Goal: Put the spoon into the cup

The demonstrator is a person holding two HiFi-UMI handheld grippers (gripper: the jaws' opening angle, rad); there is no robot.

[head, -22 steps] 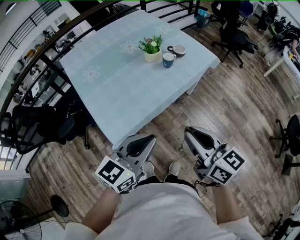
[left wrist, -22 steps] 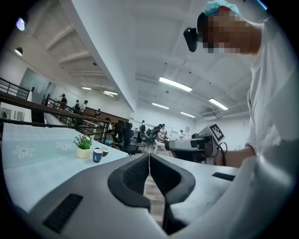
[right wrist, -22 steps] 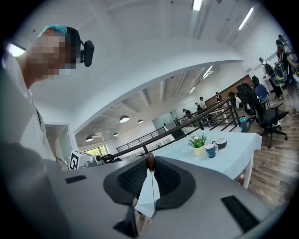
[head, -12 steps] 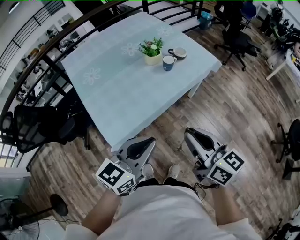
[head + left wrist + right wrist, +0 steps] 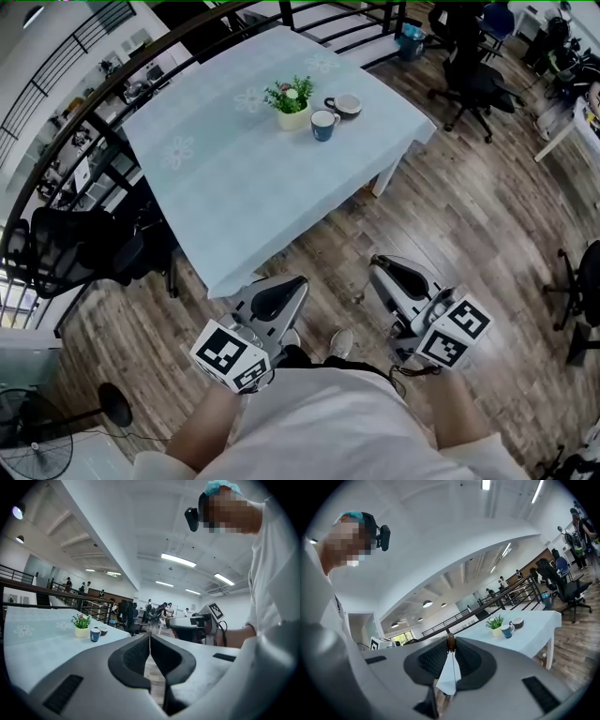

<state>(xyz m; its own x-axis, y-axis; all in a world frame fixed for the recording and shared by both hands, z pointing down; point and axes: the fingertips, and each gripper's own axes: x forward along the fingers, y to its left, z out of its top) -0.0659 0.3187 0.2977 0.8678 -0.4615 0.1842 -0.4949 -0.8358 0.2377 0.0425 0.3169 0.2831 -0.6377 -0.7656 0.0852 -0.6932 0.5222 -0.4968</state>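
Since the earlier frames the counter and everything on it have slid a little to the left in the head view. The near corner sits slightly further left as well. Both tongs keep about the same place low in that view. Below them only one pale shoe now shows clearly on the wooden floor, where two showed before.

At the far left stands one black office chair, close beside the counter's left edge. There is one counter, covered in a pale blue cloth. Three things are grouped near its far right corner: one potted plant, then one blue cup just right of and nearer than the pot, then one low brown cup just behind the blue one.

There are two tongs, both well apart from the counter's things and held in front of the person's body. The left tongs have their jaws pressed together with nothing between them. The right tongs are nearly closed and pinch the spoon at their very tips. Only a small brown end of it shows, so the spoon is still far from the blue cup.
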